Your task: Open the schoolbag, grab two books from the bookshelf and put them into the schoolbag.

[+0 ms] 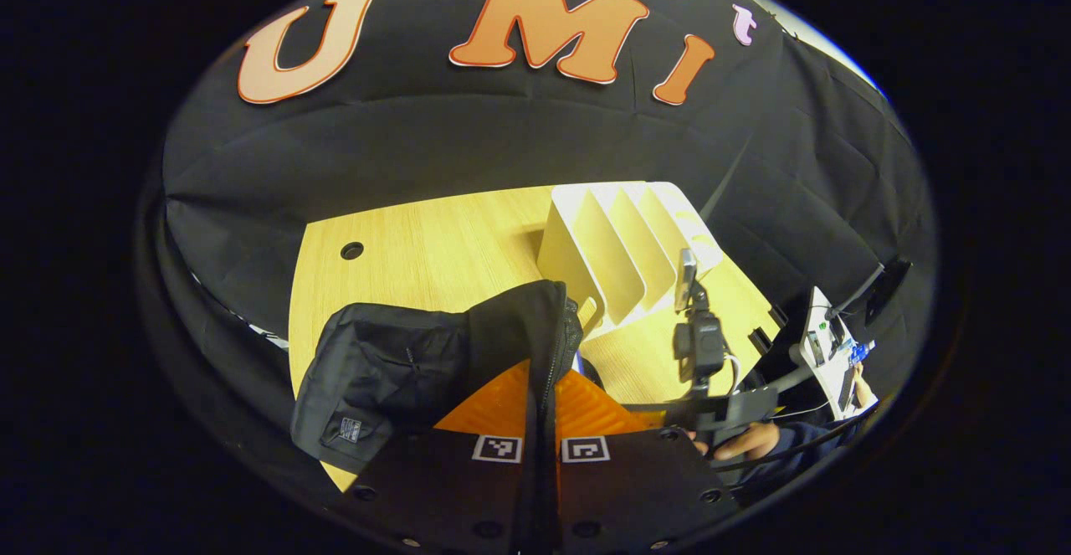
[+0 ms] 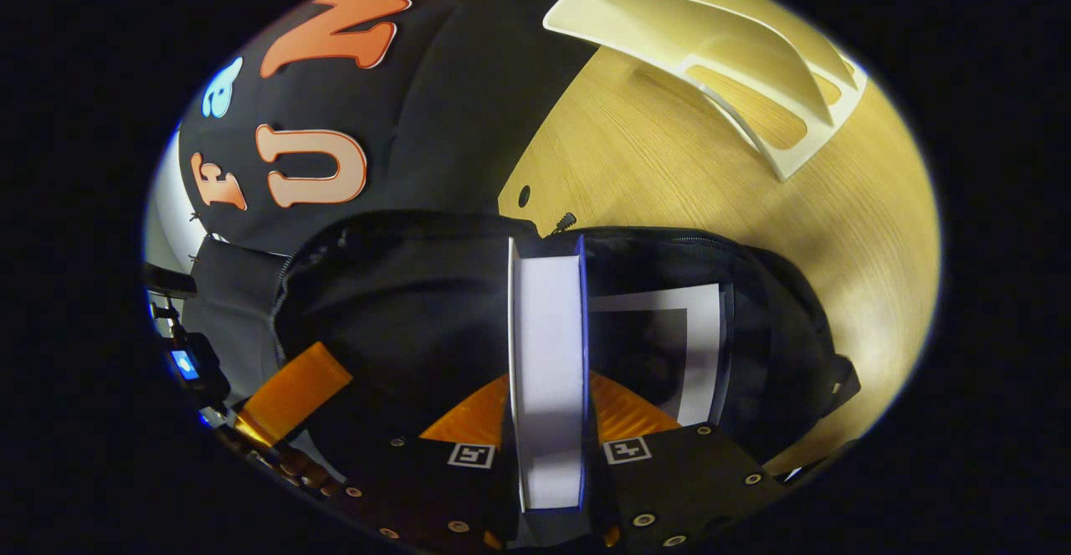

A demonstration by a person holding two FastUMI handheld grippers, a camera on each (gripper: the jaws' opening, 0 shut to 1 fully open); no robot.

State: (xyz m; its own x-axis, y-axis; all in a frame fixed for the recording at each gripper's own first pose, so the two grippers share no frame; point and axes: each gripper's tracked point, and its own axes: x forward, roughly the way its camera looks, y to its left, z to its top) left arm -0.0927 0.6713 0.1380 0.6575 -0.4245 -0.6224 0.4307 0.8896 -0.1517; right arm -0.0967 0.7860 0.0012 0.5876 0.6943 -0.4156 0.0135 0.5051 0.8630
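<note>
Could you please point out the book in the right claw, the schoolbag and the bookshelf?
book (image 2: 548, 371): right gripper view, on its white page edge.
schoolbag (image 2: 402, 304): right gripper view, on the black flap left of the book.
bookshelf (image 1: 615, 254): left gripper view, on a cream divider.

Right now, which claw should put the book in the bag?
The right claw: it already grips the book right over the open schoolbag. The left claw is busy pinching the bag's flap up.
</note>
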